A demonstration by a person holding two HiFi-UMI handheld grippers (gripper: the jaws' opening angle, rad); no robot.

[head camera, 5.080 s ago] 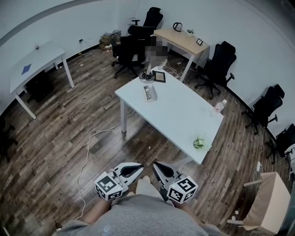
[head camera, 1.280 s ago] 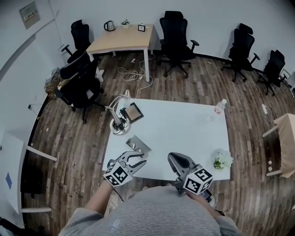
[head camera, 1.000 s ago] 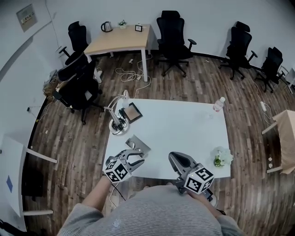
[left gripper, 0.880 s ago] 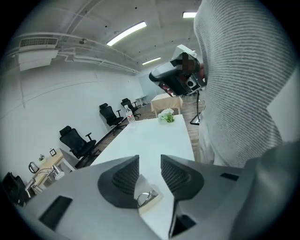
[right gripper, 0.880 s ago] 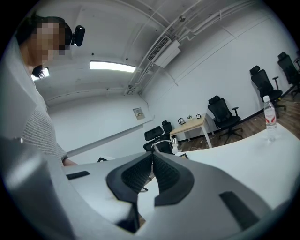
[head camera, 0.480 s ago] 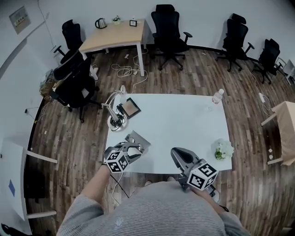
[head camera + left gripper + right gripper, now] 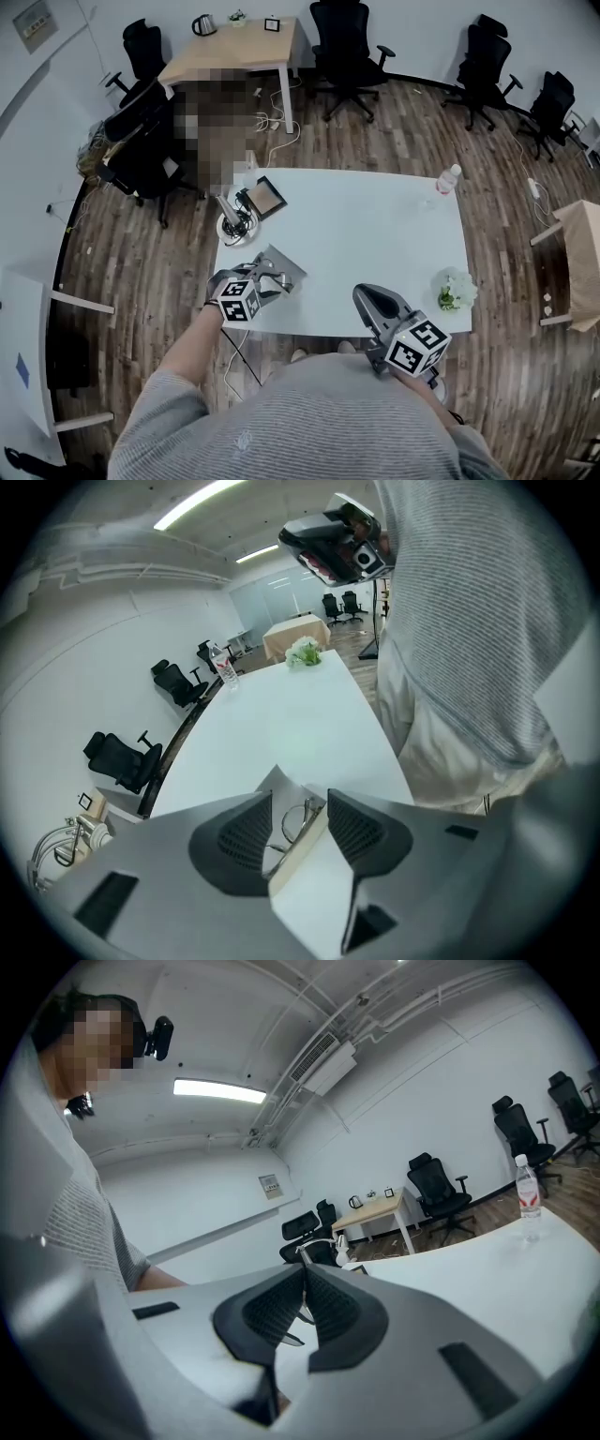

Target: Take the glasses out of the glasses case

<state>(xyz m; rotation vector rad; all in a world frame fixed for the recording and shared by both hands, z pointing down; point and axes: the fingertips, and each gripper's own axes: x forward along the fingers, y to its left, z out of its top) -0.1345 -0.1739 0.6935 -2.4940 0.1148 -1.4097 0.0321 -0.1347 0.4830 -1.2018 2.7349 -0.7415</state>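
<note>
The grey glasses case (image 7: 284,265) lies open near the front left corner of the white table (image 7: 375,234). My left gripper (image 7: 269,279) points steeply down over it. Its jaws have just been opening and now stand wide. In the left gripper view the wire-framed glasses (image 7: 296,817) lie in the case (image 7: 278,782), showing between the left gripper (image 7: 298,797) jaws, whose pads are clear of them. My right gripper (image 7: 365,293) hovers at the table's front edge, roughly level. In its own view the right gripper (image 7: 305,1272) is shut with nothing between its pads.
A desk lamp (image 7: 228,225) and a framed tablet (image 7: 266,198) stand behind the case. A water bottle (image 7: 448,178) is at the far right corner and a small plant (image 7: 456,289) at the right edge. Office chairs and a wooden desk (image 7: 234,61) are beyond.
My left gripper has sunk and tipped down onto the open case, and its jaws have spread. The right gripper has stayed near the front edge.
</note>
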